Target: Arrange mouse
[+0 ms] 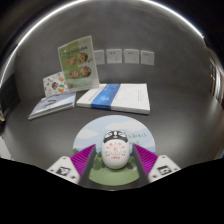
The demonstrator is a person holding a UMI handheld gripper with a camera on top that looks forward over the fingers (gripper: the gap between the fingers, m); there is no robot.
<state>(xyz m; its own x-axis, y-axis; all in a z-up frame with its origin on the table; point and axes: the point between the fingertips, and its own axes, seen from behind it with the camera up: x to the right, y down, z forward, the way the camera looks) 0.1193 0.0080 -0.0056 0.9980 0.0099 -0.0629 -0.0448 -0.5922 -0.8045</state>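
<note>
Table: a dark, flat surface ran under everything, back to a pale wall.
Wall: pale, with three small white plates fixed in a row on it.
Mat: a round mat with a pale printed face lay on the table just ahead of the fingers, under the mouse.
White box: flat, blue along its edge, lay beyond the mat.
Booklets: flat on the table beside the white box, with an upright printed card behind them.
Gripper: the pink-padded fingers stood at a middling spread, close at either side of the mouse; whether they pressed it could not be told.
Mouse: white, rounded, with a printed pattern, sat between the fingers on the mat's near part.
</note>
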